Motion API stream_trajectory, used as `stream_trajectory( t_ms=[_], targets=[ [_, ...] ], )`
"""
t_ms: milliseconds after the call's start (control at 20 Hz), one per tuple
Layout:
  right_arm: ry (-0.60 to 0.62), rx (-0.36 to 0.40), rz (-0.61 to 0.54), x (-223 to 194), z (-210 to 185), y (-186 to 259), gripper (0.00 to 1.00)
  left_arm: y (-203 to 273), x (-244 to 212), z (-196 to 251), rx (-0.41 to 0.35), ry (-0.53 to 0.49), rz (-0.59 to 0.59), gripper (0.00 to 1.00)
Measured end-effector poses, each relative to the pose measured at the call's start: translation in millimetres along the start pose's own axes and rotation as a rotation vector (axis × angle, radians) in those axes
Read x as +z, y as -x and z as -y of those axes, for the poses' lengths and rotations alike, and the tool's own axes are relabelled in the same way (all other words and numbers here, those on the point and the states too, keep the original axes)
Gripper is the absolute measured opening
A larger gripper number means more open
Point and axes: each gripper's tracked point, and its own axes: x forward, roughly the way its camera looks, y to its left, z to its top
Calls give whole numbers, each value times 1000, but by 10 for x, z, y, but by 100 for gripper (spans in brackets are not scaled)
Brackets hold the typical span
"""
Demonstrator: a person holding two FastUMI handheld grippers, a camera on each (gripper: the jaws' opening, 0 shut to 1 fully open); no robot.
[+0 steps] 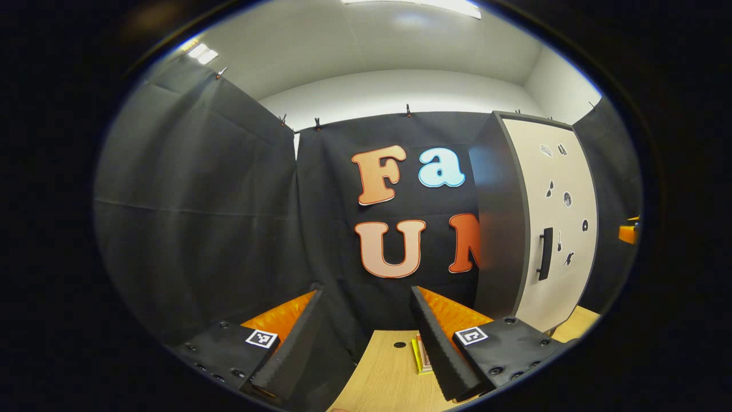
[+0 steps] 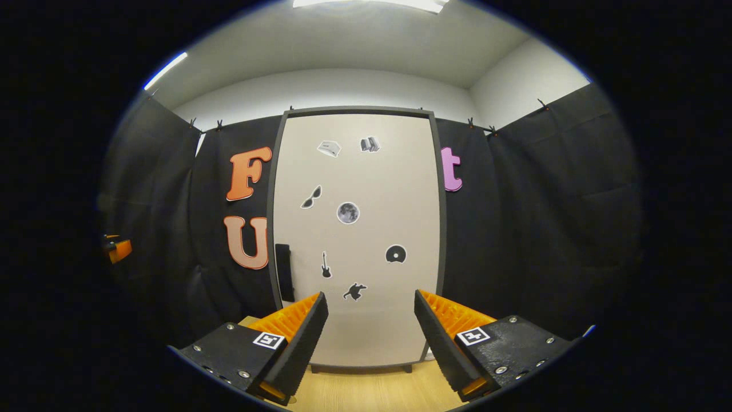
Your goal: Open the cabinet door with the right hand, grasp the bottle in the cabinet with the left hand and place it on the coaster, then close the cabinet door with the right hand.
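The cabinet (image 2: 354, 240) stands upright on the wooden table, dark-framed, with its cream door shut and its inside hidden. Small stickers dot the door. The black handle (image 2: 284, 272) runs down the door's left edge. My right gripper (image 2: 369, 335) faces the door head-on, open and empty, a short way off. In the left gripper view the cabinet (image 1: 549, 229) is off to the right, handle (image 1: 545, 253) visible. My left gripper (image 1: 366, 337) is open and empty, pointing at the cloth wall. A flat yellow and pink piece (image 1: 421, 356), perhaps the coaster, lies on the table, partly behind a finger.
The light wooden table (image 1: 389, 372) runs under both grippers and meets the black cloth wall behind. A small dark hole (image 1: 400, 345) marks the tabletop. An orange part of the other gripper (image 1: 628, 232) peeks in at the far right, and likewise (image 2: 117, 249) at the far left.
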Motion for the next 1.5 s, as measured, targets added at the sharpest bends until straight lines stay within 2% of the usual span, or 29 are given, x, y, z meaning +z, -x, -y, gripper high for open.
stream_trajectory(
  t_ms=[150,750,1050,1250,1350,1450,1500],
  targets=[
    [14,54,-8,-44,-261,-170,94,14,-42,-43,10,-5,-14,97],
    [-5,175,-50,-274,-1104,-1002,94,96,-116,-347,75,-21,-28,97],
    [-24,156,-74,-407,-1339,-1478,94,60,-234,-503,105,-32,-50,97],
    [-16,104,-75,-468,-1351,-1754,94,39,-323,-562,132,-37,-67,97],
    [-19,106,-86,-520,-1412,-1831,94,41,-371,-586,143,-33,-78,97],
    [-23,120,-93,-562,-1492,-1864,88,43,-415,-613,155,-32,-86,97],
    [-18,119,-93,-571,-1512,-1878,83,47,-435,-627,161,-32,-89,97]
  ],
)
